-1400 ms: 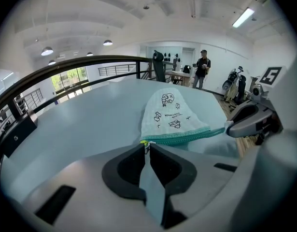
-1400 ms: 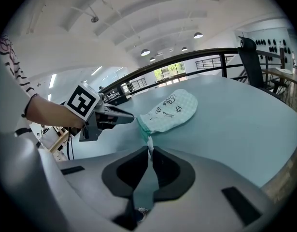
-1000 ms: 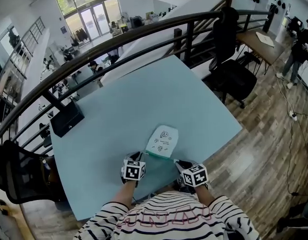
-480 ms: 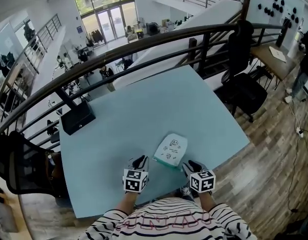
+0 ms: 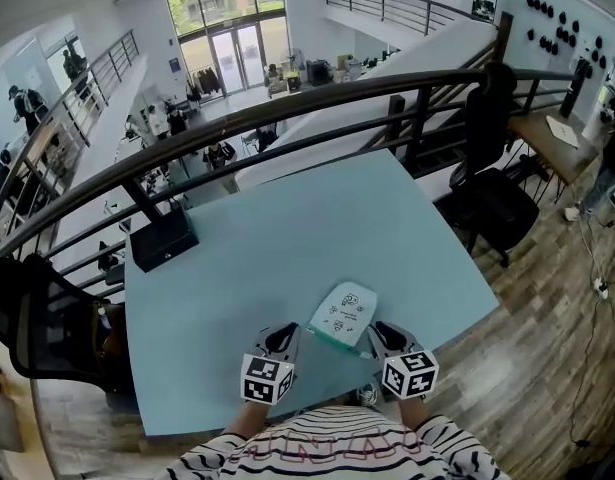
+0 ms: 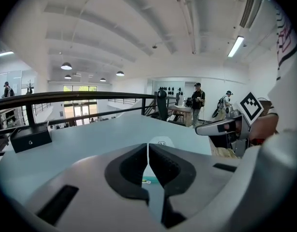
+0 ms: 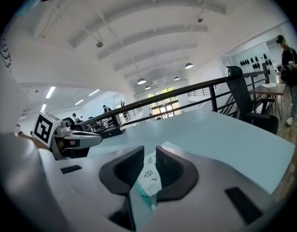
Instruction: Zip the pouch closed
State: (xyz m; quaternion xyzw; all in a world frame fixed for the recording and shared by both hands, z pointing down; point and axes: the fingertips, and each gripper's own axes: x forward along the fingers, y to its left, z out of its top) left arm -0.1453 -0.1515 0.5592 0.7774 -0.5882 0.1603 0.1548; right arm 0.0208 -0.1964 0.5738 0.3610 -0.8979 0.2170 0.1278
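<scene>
The white pouch point(image 5: 343, 312) with small printed figures and a teal near edge lies flat on the light blue table point(image 5: 287, 238). My left gripper point(image 5: 280, 340) hovers just off its near left corner, shut with nothing in it. In the left gripper view the pads point(image 6: 134, 164) almost meet, and the pouch point(image 6: 161, 141) shows beyond them. My right gripper point(image 5: 383, 332) hangs by the near right corner. Its jaws stand apart and are closing. The pouch point(image 7: 149, 171) shows through the gap of the right gripper point(image 7: 149, 153), lying below it, and the pads do not press on it.
A black box point(image 5: 163, 240) sits at the table's far left corner. A dark railing point(image 5: 287, 118) runs behind the table. One black office chair point(image 5: 492, 203) stands to the right and another point(image 5: 27, 338) to the left. The table's near edge is right under my grippers.
Both grippers have lifted off the pouch's near edge and drawn back toward the person. The right jaws have come apart. The pouch stays flat on the table.
</scene>
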